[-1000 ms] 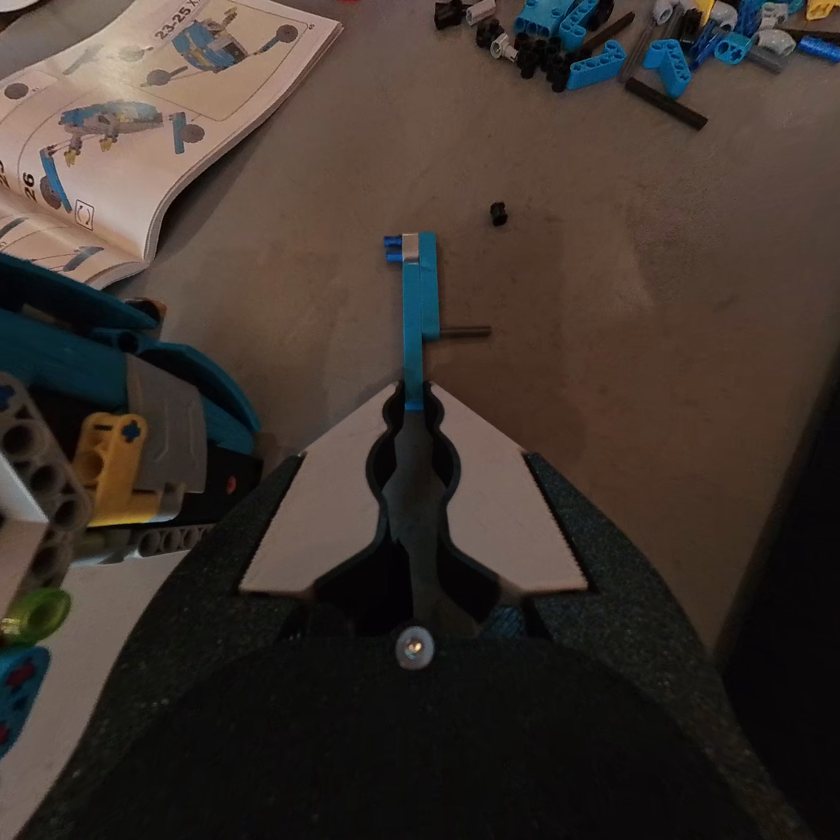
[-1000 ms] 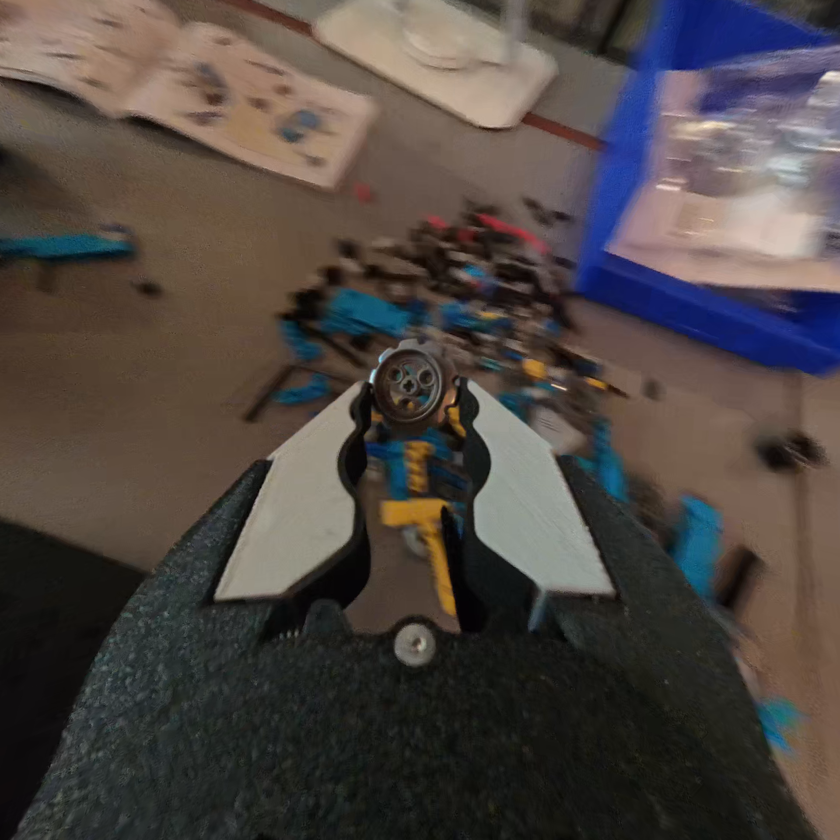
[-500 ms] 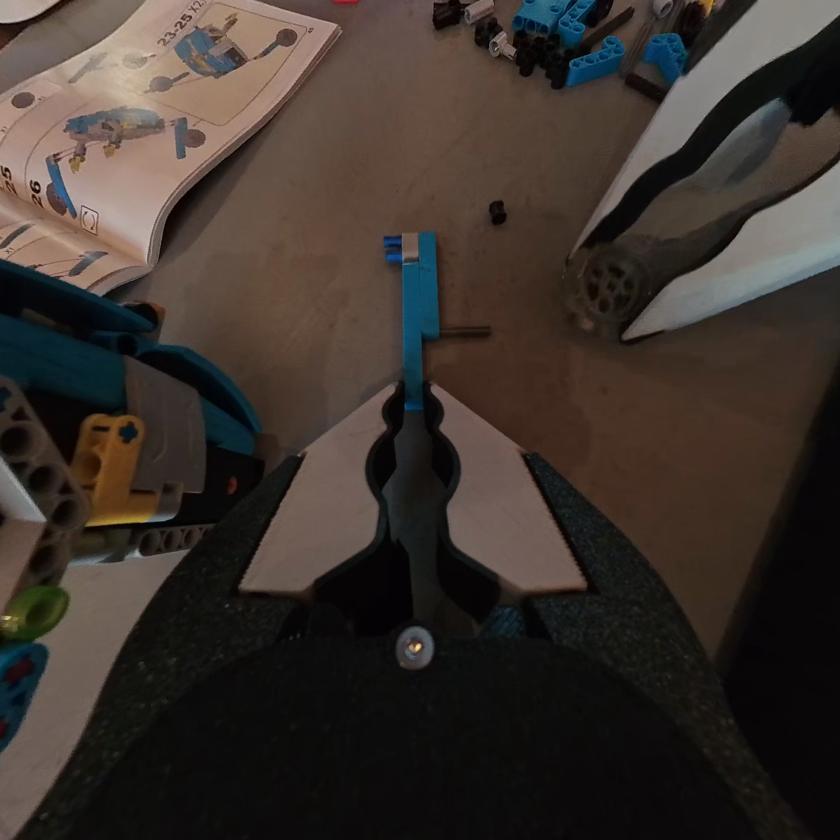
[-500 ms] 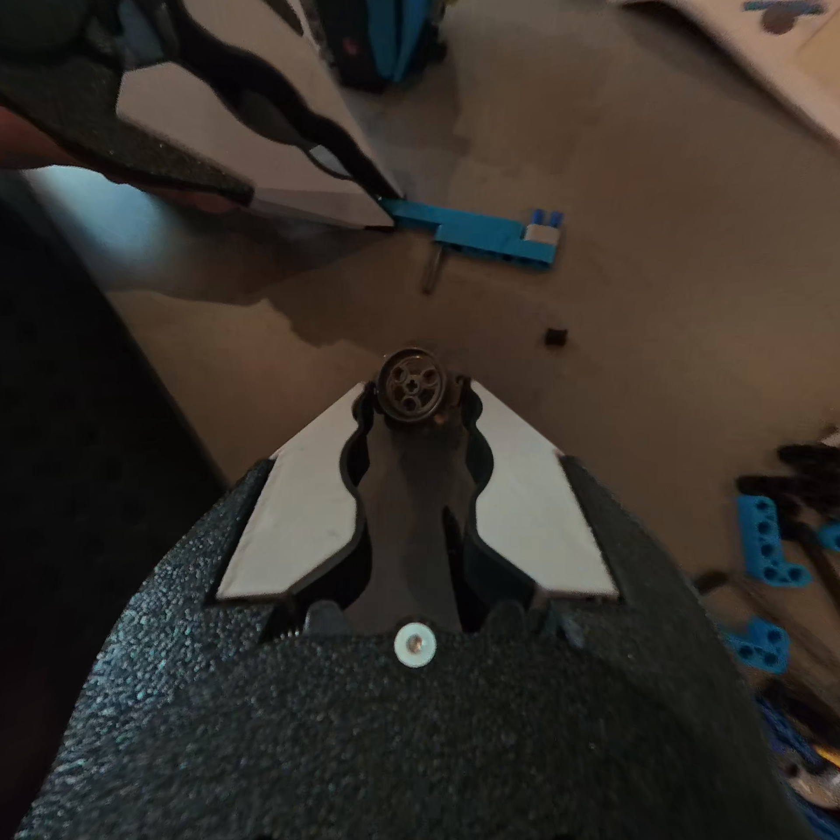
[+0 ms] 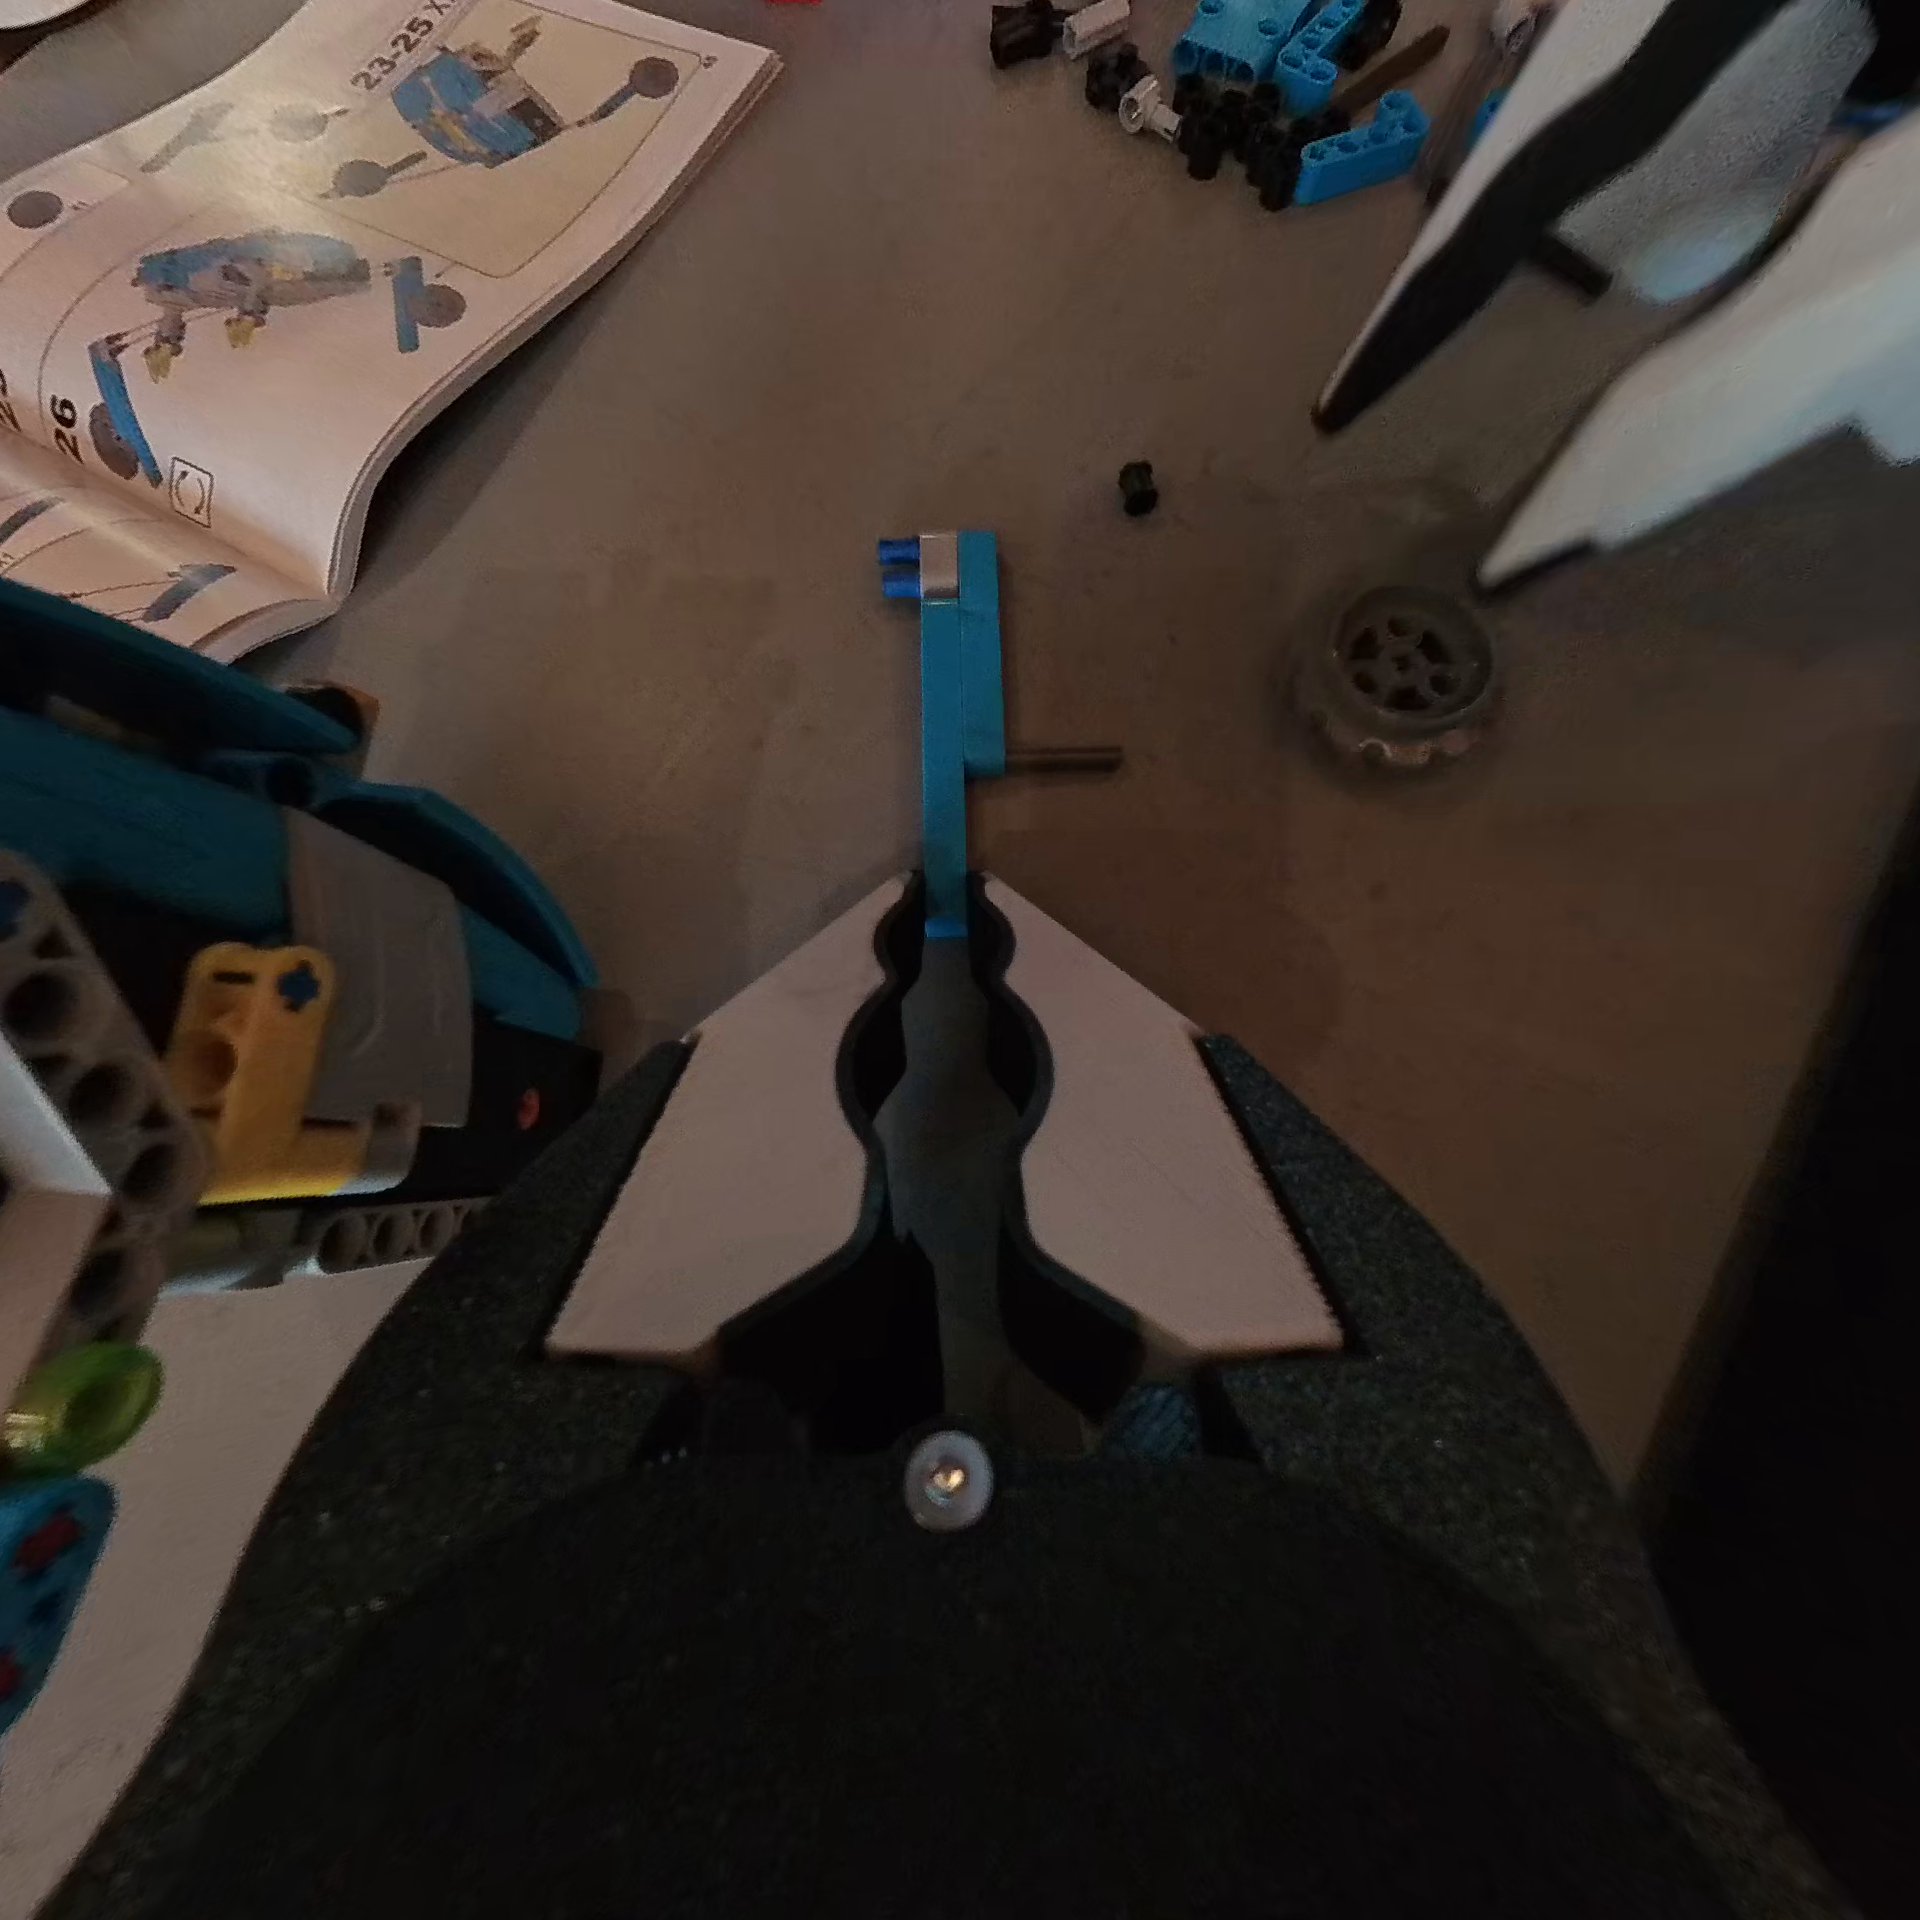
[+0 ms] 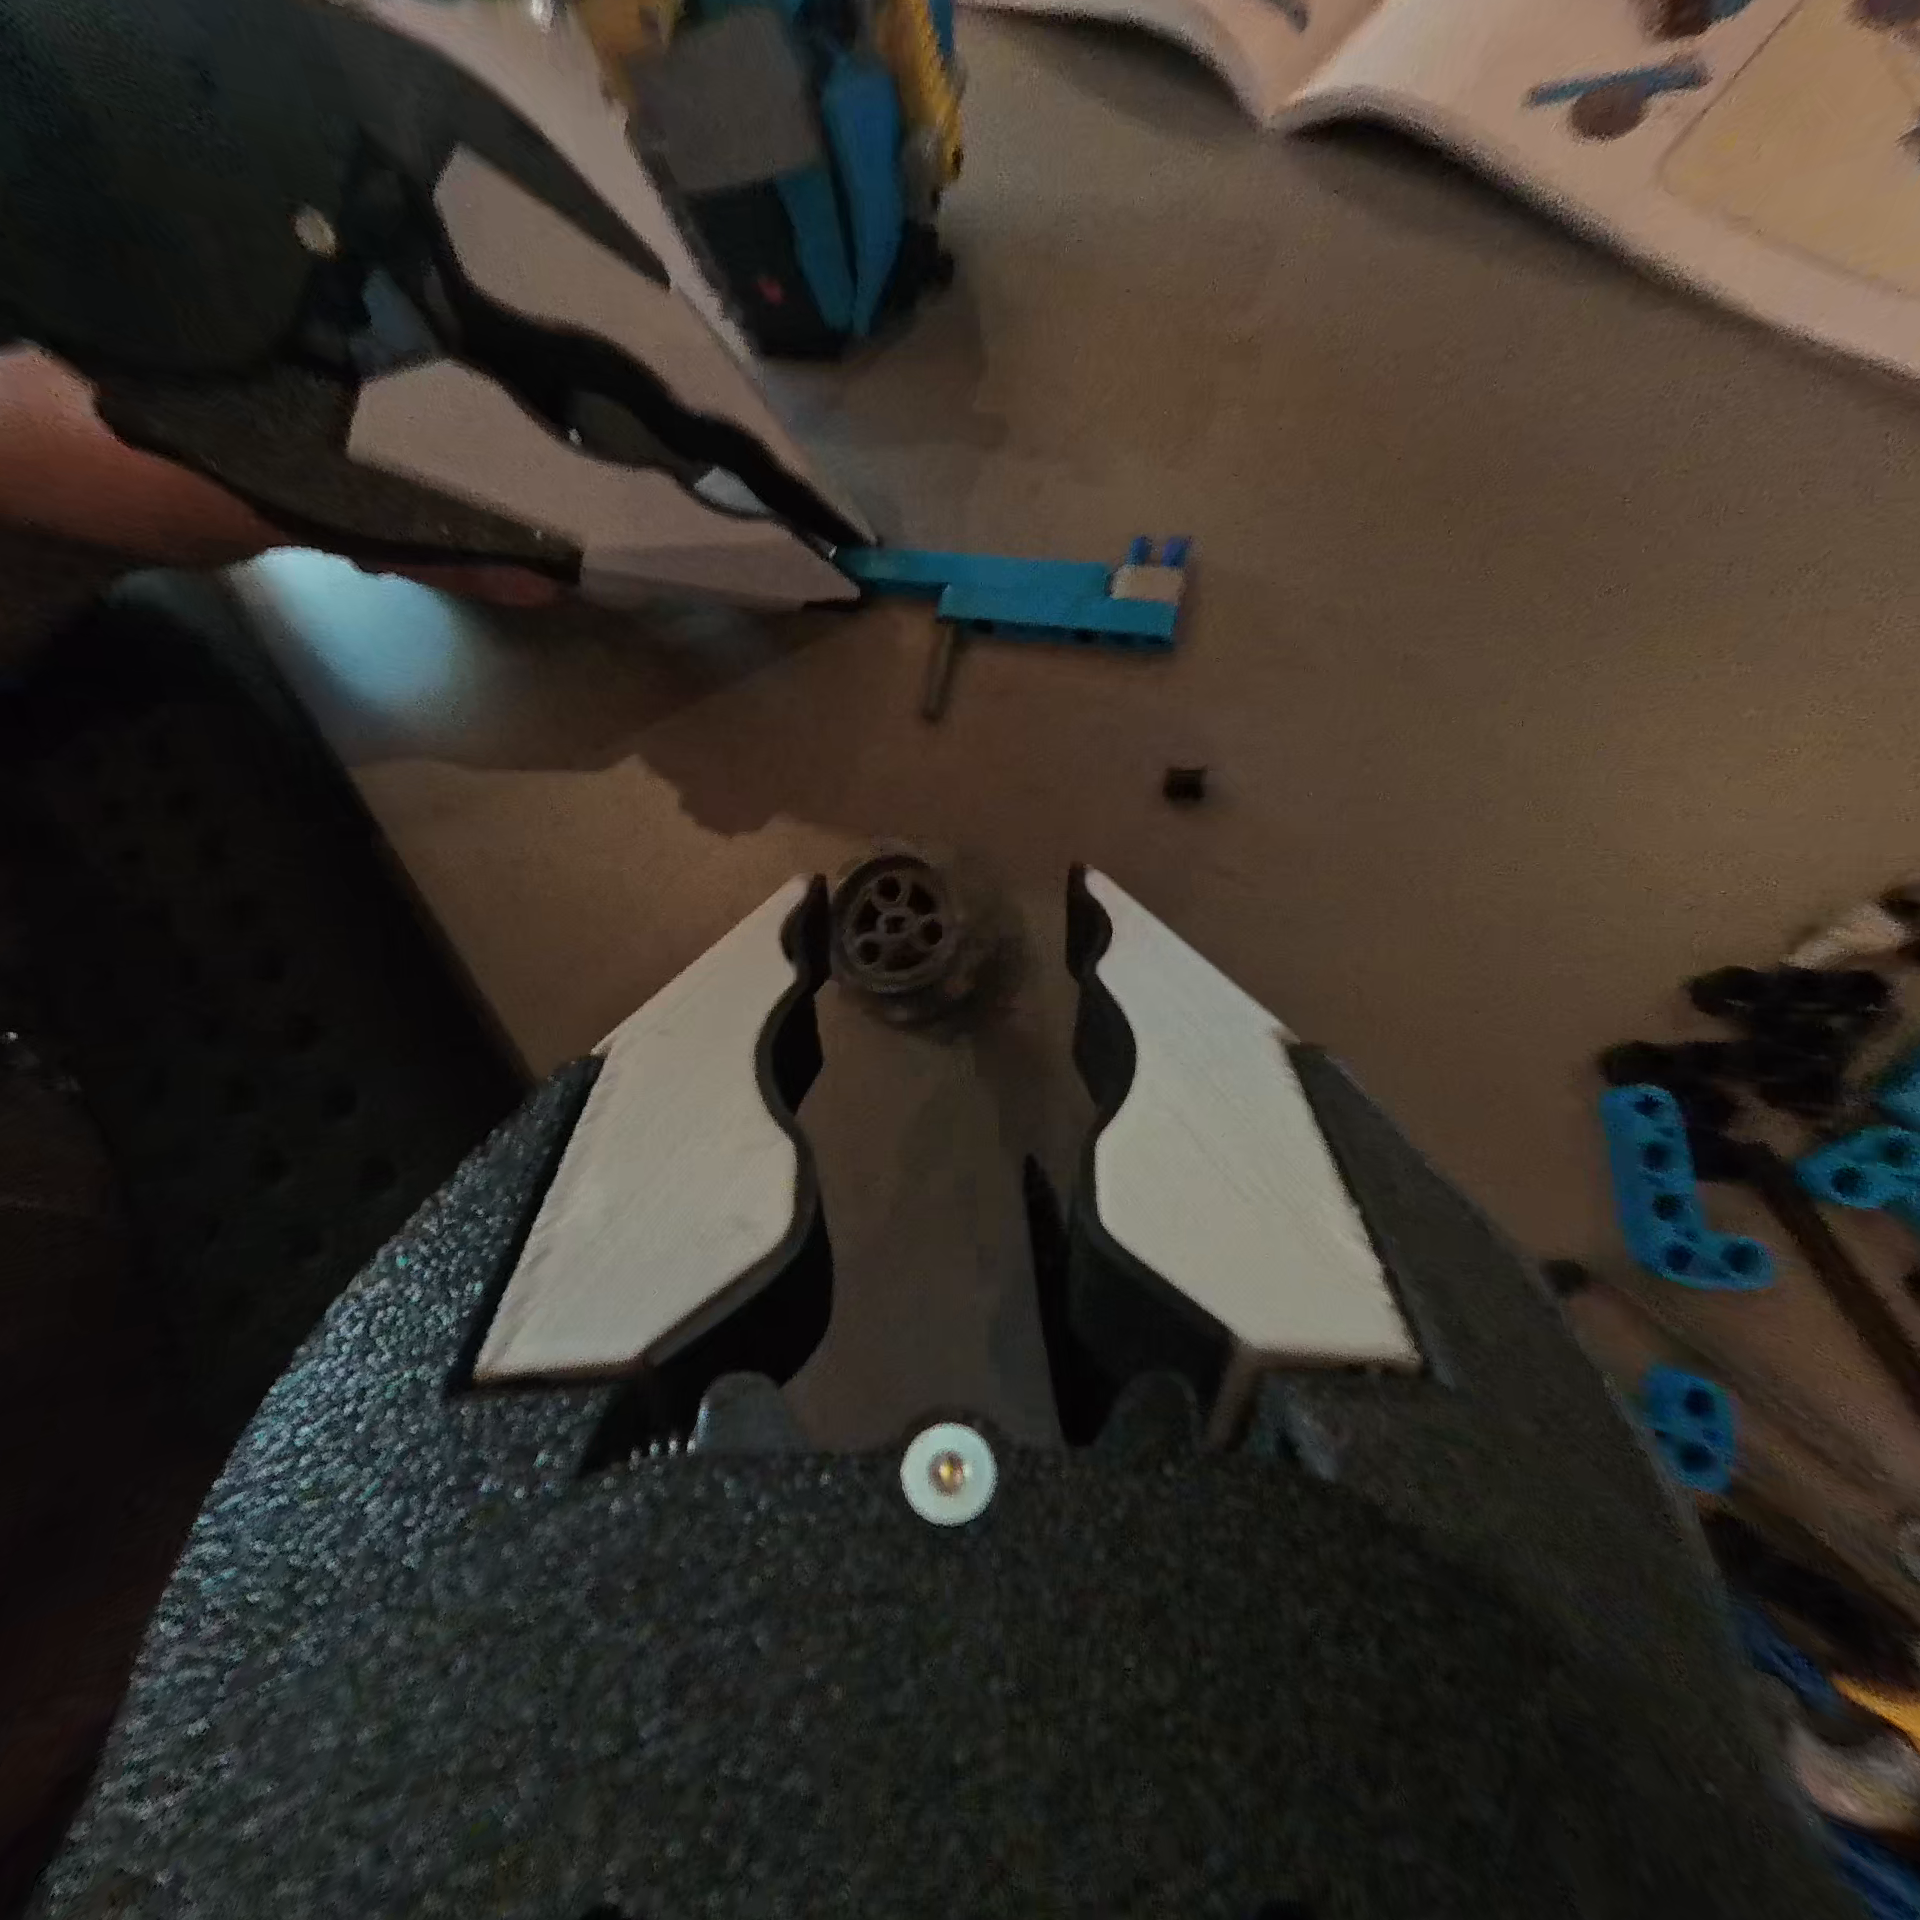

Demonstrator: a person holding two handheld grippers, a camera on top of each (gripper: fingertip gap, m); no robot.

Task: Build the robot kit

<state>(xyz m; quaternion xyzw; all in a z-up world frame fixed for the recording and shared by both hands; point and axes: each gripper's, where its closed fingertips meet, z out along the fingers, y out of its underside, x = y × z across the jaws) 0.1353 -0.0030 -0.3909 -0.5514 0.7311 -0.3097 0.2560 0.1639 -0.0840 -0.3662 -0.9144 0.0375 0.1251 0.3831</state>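
Observation:
My left gripper (image 5: 943, 894) is shut on the near end of a long blue beam assembly (image 5: 958, 675) that lies on the brown table; a thin dark axle (image 5: 1070, 760) sticks out of its right side. The beam also shows in the right wrist view (image 6: 1023, 590), with the left gripper (image 6: 847, 566) clamped on its end. My right gripper (image 6: 945, 899) is open, and a small grey wheel hub (image 6: 896, 927) lies on the table between its fingertips, close to the left one. In the left wrist view the hub (image 5: 1397, 670) lies free right of the beam, below the right gripper (image 5: 1444, 457).
An open instruction booklet (image 5: 281, 260) lies far left. A partly built blue, grey and yellow model (image 5: 208, 987) stands at the left. A pile of loose blue and black parts (image 5: 1268, 94) lies at the far side. A small black connector (image 5: 1139, 486) lies by the beam. Some 10 cm of space lies between my two pairs of fingers. The small black connector (image 5: 1139, 486) lies some 4 cm from my right tips, 9 cm from my left tips. The right camera catches it too, in the right wrist view (image 6: 1178, 777).
My right gripper carried the wheel hub from over the parts pile to beside the beam, then opened and let it go onto the table. The left gripper and beam have stayed still.

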